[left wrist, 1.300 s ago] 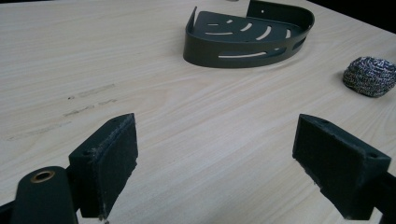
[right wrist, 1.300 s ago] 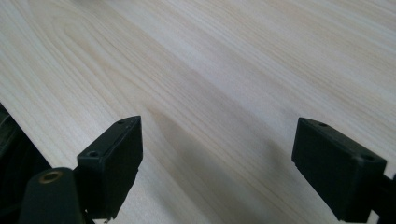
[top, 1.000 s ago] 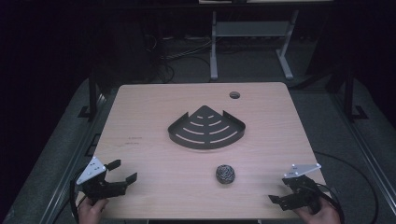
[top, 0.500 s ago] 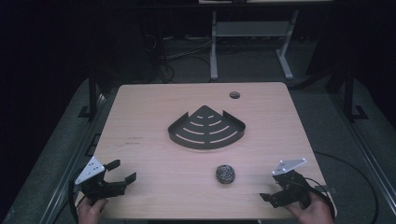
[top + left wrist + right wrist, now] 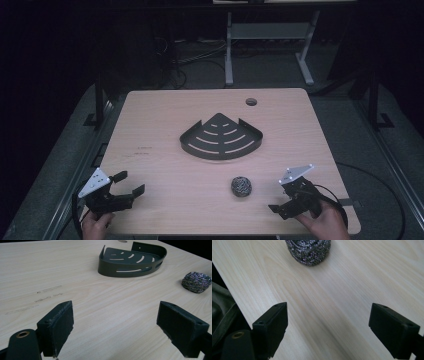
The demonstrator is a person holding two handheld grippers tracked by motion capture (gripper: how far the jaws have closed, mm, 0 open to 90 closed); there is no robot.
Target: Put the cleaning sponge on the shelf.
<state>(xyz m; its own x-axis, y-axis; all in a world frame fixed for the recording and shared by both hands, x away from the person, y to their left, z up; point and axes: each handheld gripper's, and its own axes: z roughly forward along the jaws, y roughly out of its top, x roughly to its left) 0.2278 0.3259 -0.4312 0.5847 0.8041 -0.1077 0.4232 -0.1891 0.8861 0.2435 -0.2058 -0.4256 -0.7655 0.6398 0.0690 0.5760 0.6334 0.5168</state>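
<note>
A: Since the earlier frame, right gripper (image 5: 286, 200) has swung left toward the steel-wool scourer (image 5: 241, 186); left gripper (image 5: 125, 182) is unchanged at the near left corner.

B: Jaw states?

A: Both spread wide, nothing between them. Scourer lies on the table (image 5: 150, 120), near-right of centre, apart from the right gripper.

B: Progress?

A: Judged at the very start: scourer ungrasped, black corner shelf (image 5: 221, 136) at centre empty.

B: Surroundings?

A: Pale wood-grain top, faint scuffs at left, cable hole at far right; dark room, grey floor, white stand behind.
</note>
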